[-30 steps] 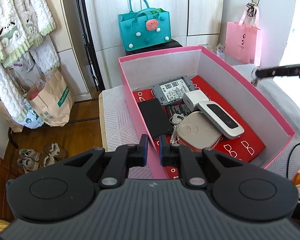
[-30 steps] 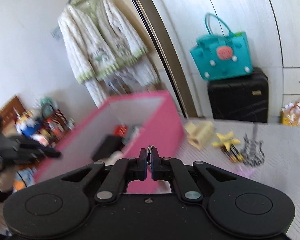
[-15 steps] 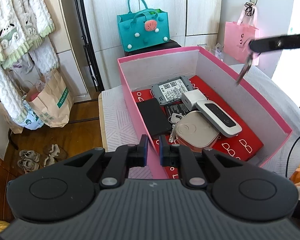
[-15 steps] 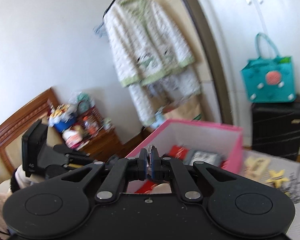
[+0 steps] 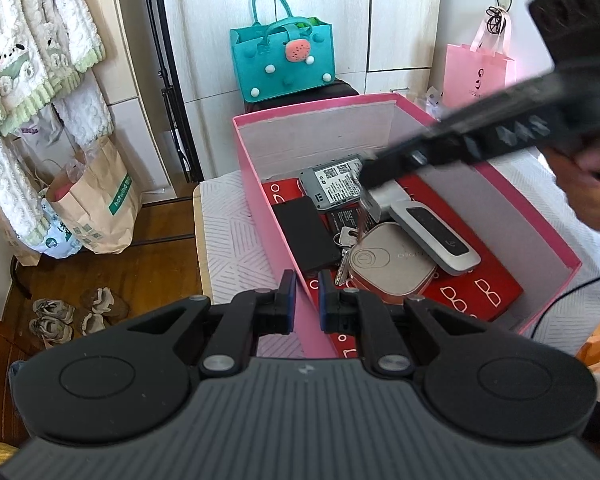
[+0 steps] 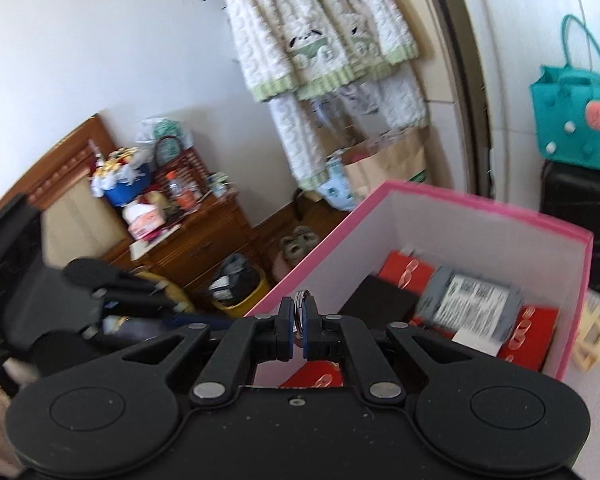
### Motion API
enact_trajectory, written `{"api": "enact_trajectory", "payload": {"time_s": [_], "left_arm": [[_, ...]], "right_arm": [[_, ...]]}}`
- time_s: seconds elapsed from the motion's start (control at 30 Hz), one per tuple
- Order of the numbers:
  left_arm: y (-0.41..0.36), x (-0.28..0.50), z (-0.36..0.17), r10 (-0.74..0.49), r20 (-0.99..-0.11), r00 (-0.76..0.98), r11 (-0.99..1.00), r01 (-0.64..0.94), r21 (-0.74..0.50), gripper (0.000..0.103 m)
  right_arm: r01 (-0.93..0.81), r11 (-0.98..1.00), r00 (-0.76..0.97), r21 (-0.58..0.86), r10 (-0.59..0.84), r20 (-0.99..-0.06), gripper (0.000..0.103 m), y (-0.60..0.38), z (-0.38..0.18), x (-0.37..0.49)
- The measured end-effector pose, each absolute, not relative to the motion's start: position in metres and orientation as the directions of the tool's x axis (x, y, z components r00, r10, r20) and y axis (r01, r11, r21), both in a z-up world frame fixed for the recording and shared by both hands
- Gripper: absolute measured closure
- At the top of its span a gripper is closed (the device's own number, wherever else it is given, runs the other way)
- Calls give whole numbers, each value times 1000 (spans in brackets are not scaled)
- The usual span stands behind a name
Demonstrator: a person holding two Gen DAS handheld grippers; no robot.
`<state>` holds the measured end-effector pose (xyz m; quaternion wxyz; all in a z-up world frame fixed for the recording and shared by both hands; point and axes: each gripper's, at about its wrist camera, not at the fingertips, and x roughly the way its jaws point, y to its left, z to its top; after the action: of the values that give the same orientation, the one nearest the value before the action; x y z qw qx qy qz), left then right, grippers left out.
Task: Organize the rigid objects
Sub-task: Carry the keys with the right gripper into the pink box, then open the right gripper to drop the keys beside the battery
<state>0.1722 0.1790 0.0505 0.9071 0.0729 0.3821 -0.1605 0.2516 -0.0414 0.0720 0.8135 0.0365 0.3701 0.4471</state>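
The left gripper [image 5: 303, 297] sits where it was a second ago, at the pink box's [image 5: 260, 184] near-left corner, its blue pads drawn nearly together around the thin box wall; whether they actually pinch that wall cannot be told.

Inside the box, left to right, lie a black slab [image 5: 305, 234], a grey device with a QR-code label [image 5: 332, 186] whose small print is unreadable, a bunch of keys [image 5: 345, 250], a rounded beige case [image 5: 392, 266] with faint embossed lettering that cannot be read, and a white-and-black pocket router [image 5: 434, 236]. All rest on a red sheet [image 5: 480, 292] printed with white loop marks.

The right gripper [image 6: 299, 318] has swung in from beyond the box's right rim, where it was a second earlier, and now reaches over the middle of the box. Its fingers [image 6: 286, 326] are clenched on a metal key ring [image 6: 299, 300], and the key [image 5: 363, 216] dangles from it above the beige case, inside the box walls. The holding hand [image 5: 588, 184] shows at the box's right side.

Left of the box, a paper bag [image 5: 96, 208] carries green lettering too small to read.
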Motion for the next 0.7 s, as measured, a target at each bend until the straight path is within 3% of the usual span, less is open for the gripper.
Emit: {"api": "enact_trajectory", "payload": {"time_s": [0.37,0.5,0.7], "left_arm": [[164,176,54,-191,-753,630,911,400,104,93],[165,177,55,-192,-756,626,914,394,94,93],[162,179,55,-180,-760,625,915,389,103,93]], "right_arm": [[-590,792,521,158,523,-675,97,-35,57,304],[-535,838,576,108,455,-679,89,-40,51,314],[-516,833,580,200,511,-634,76,-75,65,301]]}}
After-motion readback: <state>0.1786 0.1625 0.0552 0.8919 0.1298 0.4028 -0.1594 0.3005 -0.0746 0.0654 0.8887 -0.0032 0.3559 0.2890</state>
